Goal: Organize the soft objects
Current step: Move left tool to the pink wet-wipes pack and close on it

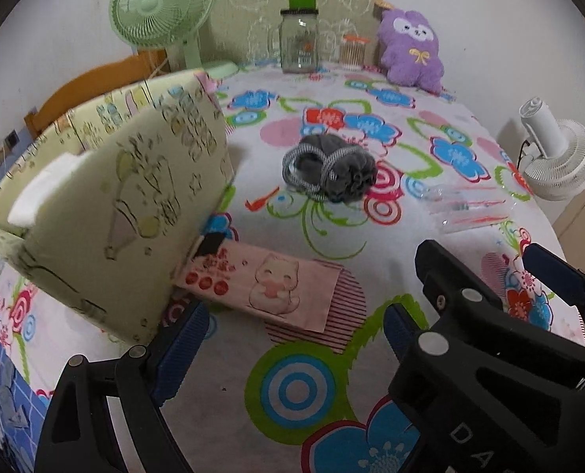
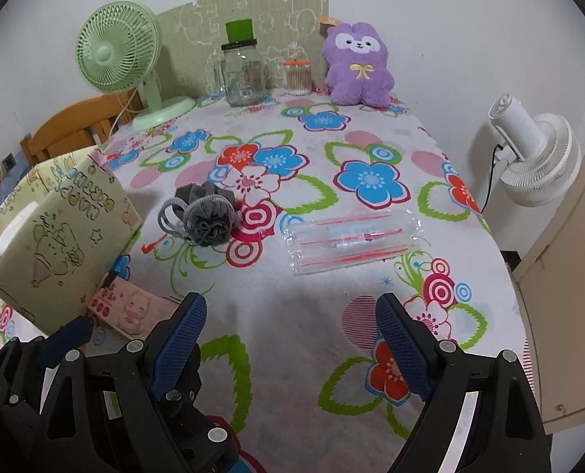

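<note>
Both tools hang over the near edge of the flowered tablecloth (image 2: 292, 315), the left gripper (image 1: 296, 339) and the right gripper (image 2: 290, 335) each spread wide with nothing between the blue pads. The grey bath pouf (image 2: 207, 216) lies mid-table, right of the yellow fabric box (image 2: 55, 244); the purple plush toy (image 2: 357, 67) stands at the far edge; the pink tissue pack (image 1: 268, 283) lies near-left, touching the box

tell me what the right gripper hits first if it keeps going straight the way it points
Probably bare flowered tablecloth: the open right gripper tilts down at it. The clear inflated plastic packet with red stripes lies farther along; depth is uncertain.
</note>
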The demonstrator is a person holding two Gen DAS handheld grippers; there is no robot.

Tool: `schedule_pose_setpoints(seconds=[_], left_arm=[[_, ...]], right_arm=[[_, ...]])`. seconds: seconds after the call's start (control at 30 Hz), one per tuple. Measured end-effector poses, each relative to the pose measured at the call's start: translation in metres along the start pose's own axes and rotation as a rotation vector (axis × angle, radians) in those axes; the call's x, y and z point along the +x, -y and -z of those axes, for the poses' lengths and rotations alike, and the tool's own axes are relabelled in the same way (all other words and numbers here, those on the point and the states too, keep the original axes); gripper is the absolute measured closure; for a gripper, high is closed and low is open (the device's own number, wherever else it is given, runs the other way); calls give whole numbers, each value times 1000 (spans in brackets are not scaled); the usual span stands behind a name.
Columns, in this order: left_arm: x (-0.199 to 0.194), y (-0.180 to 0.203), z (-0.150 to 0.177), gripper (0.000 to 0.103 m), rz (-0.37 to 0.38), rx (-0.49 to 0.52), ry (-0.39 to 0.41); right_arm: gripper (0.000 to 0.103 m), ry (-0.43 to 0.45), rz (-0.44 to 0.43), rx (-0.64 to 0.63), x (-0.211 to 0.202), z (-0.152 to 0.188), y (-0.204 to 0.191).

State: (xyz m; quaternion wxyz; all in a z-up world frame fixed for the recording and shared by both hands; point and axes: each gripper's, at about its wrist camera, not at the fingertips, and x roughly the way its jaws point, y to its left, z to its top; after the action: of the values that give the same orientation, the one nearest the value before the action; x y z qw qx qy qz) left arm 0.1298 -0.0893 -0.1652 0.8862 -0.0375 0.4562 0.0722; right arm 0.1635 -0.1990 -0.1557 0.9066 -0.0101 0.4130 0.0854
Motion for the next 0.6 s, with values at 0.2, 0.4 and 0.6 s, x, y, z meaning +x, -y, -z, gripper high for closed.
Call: schedule_pose_setpoints(seconds=[0.2,0.4,0.6], left_arm=[[12,0,-2,9,2,-11,-24],[18,6,-10,5,7,11,-3],[25,13,-18,4,19,34,5]], right_arm=[[13,-17,-10,7,10,0,1],[13,-25,-6,21,18,-5,7],[13,-26,3,34,23,-10,14]])
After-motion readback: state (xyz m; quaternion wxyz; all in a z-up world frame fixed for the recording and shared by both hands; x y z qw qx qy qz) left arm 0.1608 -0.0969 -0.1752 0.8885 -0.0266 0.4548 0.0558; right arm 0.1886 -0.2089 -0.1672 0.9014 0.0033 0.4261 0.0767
